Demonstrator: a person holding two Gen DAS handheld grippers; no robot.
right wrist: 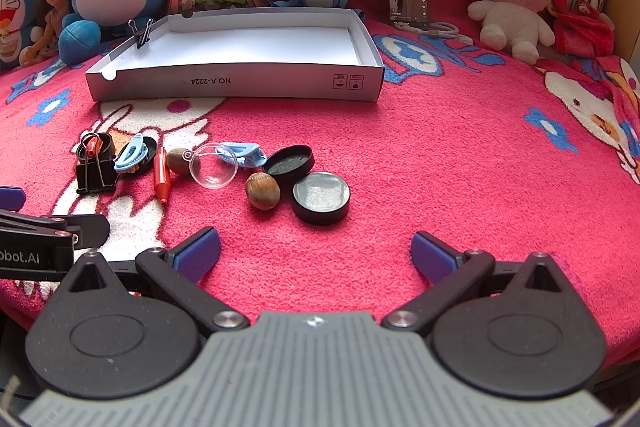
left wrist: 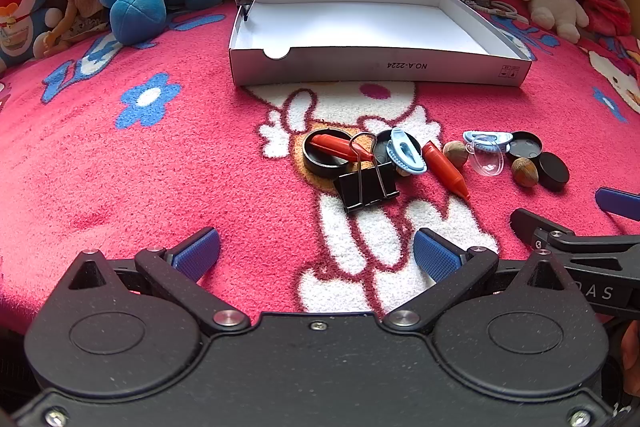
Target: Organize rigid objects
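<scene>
Both tools are sitting low over the pink fleece cartoon blanket (right wrist: 440,147) with nothing in them: the left gripper (left wrist: 316,255) has its blue pads spread wide, and the right gripper (right wrist: 316,253) is spread just as wide. The stuff to sort is a little heap in front of them, well short of the shallow white cardboard box (right wrist: 240,83), which looks empty apart from a small black clip on its left wall. In the heap there's a big black metal binder clip (left wrist: 368,187) leaning on a black round lid (left wrist: 324,159) with a small orange plastic crayon-shaped piece lying across it, a second orange crayon-shaped piece (left wrist: 444,165), two pale blue plastic clips (right wrist: 132,153), two brown nuts (right wrist: 262,191), a clear plastic dome (right wrist: 214,167), and black round caps (right wrist: 320,197) nearest the right tool. My guess is everything's light and stiff. The nuts are round and will probably squirt out, so pinch across the middle. The dome looks slick and crackable, so go gently at the rim. The caps I'd take across the flat sides, the binder clip by its folded body, not the wire loops.
</scene>
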